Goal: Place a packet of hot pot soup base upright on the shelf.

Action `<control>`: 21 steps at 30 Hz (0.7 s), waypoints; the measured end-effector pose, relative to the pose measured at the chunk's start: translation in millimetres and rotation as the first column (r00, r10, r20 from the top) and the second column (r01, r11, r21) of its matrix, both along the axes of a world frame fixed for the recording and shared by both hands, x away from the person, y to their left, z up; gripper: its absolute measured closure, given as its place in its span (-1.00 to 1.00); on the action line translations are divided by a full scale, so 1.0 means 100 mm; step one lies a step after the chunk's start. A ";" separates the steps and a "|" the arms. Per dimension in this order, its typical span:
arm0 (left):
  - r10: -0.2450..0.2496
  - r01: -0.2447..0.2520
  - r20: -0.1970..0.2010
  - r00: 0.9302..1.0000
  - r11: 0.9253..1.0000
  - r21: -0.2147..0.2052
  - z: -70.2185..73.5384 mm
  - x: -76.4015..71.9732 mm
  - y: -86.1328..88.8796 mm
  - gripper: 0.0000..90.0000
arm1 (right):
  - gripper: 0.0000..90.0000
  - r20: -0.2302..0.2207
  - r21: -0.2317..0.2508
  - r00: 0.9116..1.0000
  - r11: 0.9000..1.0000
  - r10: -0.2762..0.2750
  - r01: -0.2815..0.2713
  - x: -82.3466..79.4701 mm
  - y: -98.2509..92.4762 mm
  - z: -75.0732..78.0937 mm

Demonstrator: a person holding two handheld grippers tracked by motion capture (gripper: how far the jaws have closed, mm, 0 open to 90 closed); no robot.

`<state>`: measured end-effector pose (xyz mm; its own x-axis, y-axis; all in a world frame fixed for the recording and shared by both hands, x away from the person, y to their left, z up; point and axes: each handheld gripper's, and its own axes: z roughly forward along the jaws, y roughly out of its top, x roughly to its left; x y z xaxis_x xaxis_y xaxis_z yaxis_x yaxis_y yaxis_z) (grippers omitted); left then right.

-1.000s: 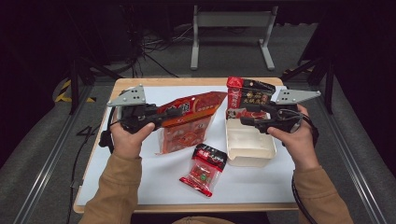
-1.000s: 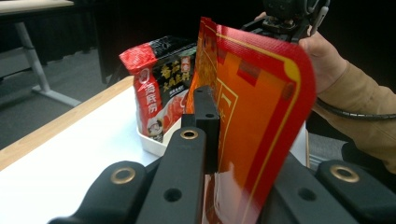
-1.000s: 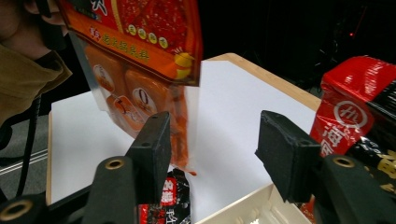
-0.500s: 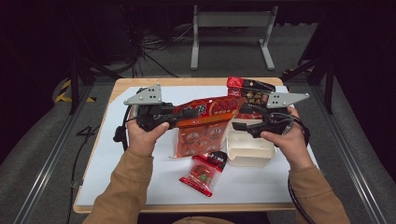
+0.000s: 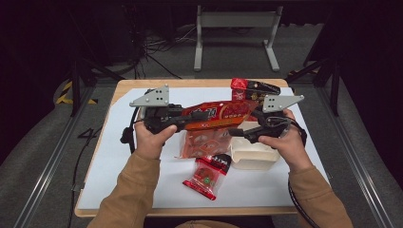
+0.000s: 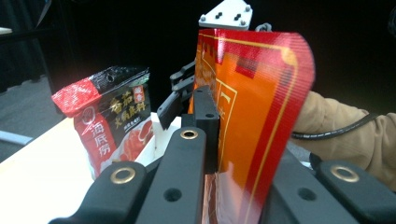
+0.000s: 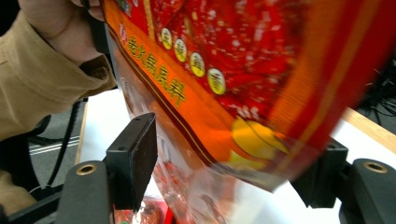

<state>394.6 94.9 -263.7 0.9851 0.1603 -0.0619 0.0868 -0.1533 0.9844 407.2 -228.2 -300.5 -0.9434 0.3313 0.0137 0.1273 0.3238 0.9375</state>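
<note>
Nearest the person, a small red plastic snack packet (image 5: 207,175) lies flat on the white table cover (image 5: 119,175). Just beyond it, to the right, sits a white rectangular tray (image 5: 251,156). Above both, a large orange-and-red foil pouch (image 5: 216,115) is held off the table between the two hands. The left gripper (image 5: 190,121) is clamped tight on the pouch's left edge; the left gripper view shows the foil (image 6: 252,121) pinched between its black jaws. The right gripper (image 5: 237,132) has just been opening: its jaws stand wide, with the pouch (image 7: 243,88) hanging between them, pads clear of the foil. At the far right stands a red-and-black sauce packet (image 5: 247,89).
</note>
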 end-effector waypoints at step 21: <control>0.008 -0.008 -0.008 1.000 0.999 -0.051 -0.02 0.03 0.07 1.00 | 0.53 -0.032 0.005 0.990 0.991 0.137 -0.137 -0.06 0.10 0.03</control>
